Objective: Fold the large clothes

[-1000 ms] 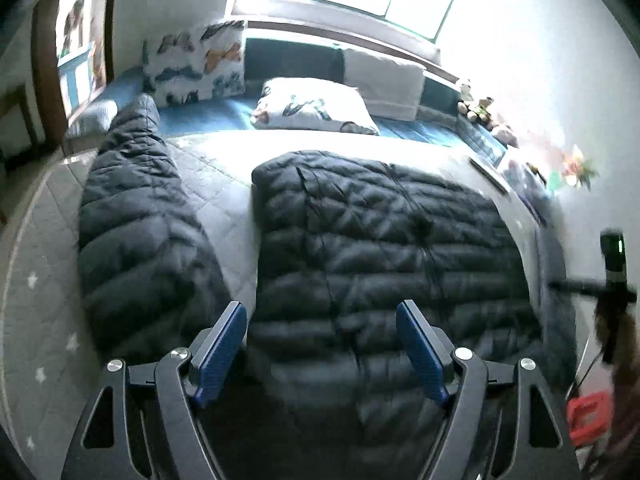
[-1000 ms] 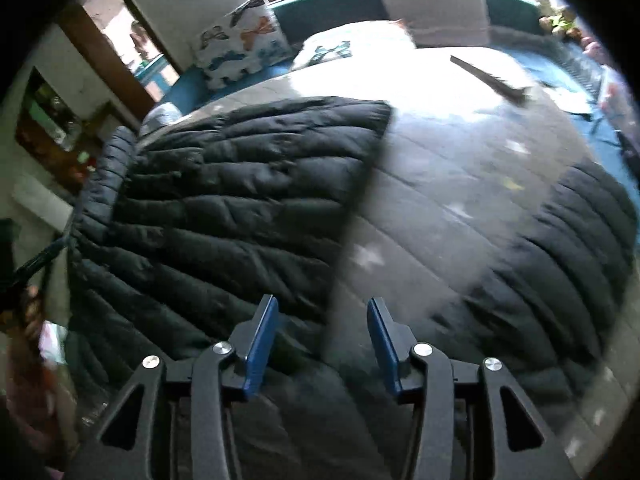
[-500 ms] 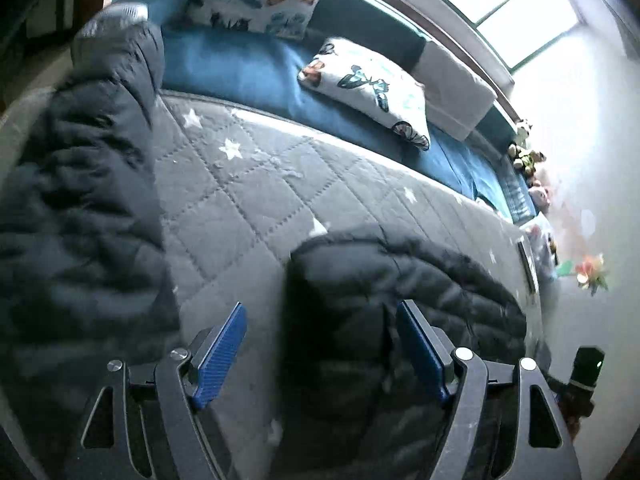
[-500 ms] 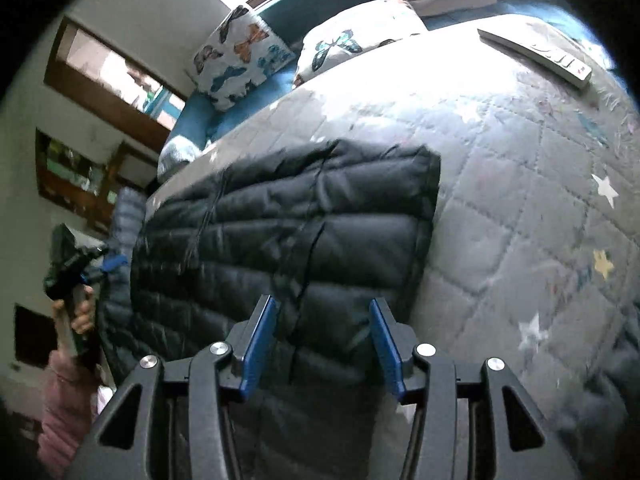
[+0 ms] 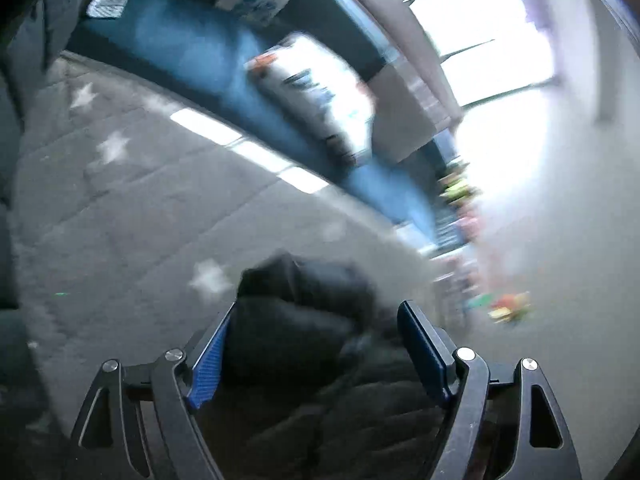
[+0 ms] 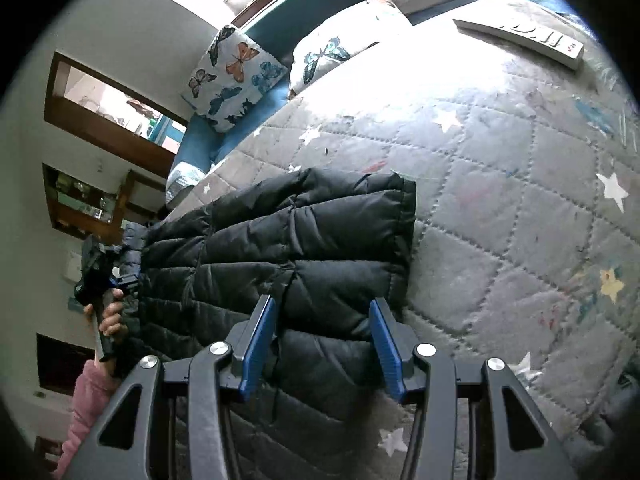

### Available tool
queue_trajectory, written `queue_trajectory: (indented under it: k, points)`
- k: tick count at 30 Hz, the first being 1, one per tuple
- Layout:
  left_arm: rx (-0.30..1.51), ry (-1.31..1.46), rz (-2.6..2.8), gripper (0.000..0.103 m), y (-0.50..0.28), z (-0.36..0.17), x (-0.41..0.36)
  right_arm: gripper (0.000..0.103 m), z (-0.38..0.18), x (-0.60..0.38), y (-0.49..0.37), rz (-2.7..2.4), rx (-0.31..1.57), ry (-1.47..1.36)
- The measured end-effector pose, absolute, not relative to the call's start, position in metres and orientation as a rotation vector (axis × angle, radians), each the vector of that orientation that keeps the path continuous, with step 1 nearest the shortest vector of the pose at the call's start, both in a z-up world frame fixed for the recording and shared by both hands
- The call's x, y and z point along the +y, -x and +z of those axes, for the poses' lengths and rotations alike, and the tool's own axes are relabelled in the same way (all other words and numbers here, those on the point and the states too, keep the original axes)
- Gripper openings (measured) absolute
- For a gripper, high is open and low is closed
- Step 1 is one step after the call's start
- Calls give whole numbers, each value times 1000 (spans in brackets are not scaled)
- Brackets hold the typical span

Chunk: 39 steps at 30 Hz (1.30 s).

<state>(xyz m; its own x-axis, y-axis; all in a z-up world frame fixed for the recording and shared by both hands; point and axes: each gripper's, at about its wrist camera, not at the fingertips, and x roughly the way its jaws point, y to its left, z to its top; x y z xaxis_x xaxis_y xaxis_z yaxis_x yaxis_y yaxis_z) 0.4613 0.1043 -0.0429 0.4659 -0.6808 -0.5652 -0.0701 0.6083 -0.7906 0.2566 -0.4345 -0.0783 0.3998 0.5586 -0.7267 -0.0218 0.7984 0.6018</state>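
Observation:
A black quilted puffer jacket (image 6: 288,248) lies flat on a grey star-patterned quilt (image 6: 500,208). My right gripper (image 6: 322,340) is open, its blue pads either side of the jacket's near right edge, just above it. In the blurred left wrist view, my left gripper (image 5: 314,344) is open with a corner of the jacket (image 5: 296,320) between its pads. The left gripper and the pink-sleeved hand holding it also show in the right wrist view (image 6: 102,280) at the jacket's left side.
Butterfly pillows (image 6: 232,76) lean on a blue bench at the back. A white remote control (image 6: 520,40) lies on the quilt at the far right. A dark sleeve shows at the left edge of the left wrist view (image 5: 8,152). Toys (image 5: 508,308) sit by the wall.
Both grippers have moved forward along the jacket toward its far end. The left view now swings fast and blurs, with only the jacket's corner between the pads. Both stay open.

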Motion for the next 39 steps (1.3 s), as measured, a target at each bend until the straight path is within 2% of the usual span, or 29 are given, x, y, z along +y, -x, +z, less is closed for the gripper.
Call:
queue_trajectory:
  k: [3, 5, 6, 9, 13, 15, 17, 23, 24, 25, 26, 27, 29, 34, 35, 38, 39]
  points:
    - [879, 888, -535, 83, -453, -8, 116, 53, -74, -439, -253, 402, 1092, -558]
    - [775, 814, -538, 90, -444, 15, 123, 53, -72, -445, -251, 399, 1078, -567]
    - [768, 760, -497, 98, -440, 22, 125, 53, -71, -446, -252, 392, 1080, -571]
    - [951, 605, -313, 99, -441, 6, 125, 54, -75, -453, -250, 376, 1094, -580]
    - [1152, 565, -272, 99, -436, -40, 111, 54, -86, -449, -250, 405, 1141, -604]
    - [1193, 543, -281, 99, -429, -57, 99, 55, -89, -444, -249, 401, 1160, -583]
    - [1203, 504, -299, 95, -422, -70, 84, 56, -93, -440, -249, 406, 1186, -570]
    - [1125, 267, -242, 43, -399, -71, 47, 57, -93, -421, -251, 399, 1203, -485]
    - [1108, 264, -237, 33, -399, -69, 42, 47, -91, -417, -251, 388, 1192, -461]
    - [1092, 267, -234, 30, -393, -67, 41, 37, -88, -411, -253, 367, 1182, -425]
    - [1077, 269, -226, 26, -387, -63, 39, 33, -85, -404, -257, 362, 1177, -387]
    - [1049, 256, -193, 25, -383, -59, 41, 27, -81, -398, -260, 359, 1166, -362]
    - [1011, 228, -134, 24, -386, -46, 44, 23, -67, -381, -272, 370, 1121, -307]
    - [987, 257, 1, 24, -385, -33, 97, 21, -46, -339, -318, 408, 1050, -223]
    - [1002, 264, 13, 24, -384, -36, 110, 21, -51, -332, -328, 407, 1067, -205]
    - [1040, 319, 16, 33, -384, -51, 125, 34, -76, -317, -350, 355, 1160, -142]
    - [1037, 326, 11, 35, -381, -50, 133, 35, -76, -316, -349, 352, 1164, -120]
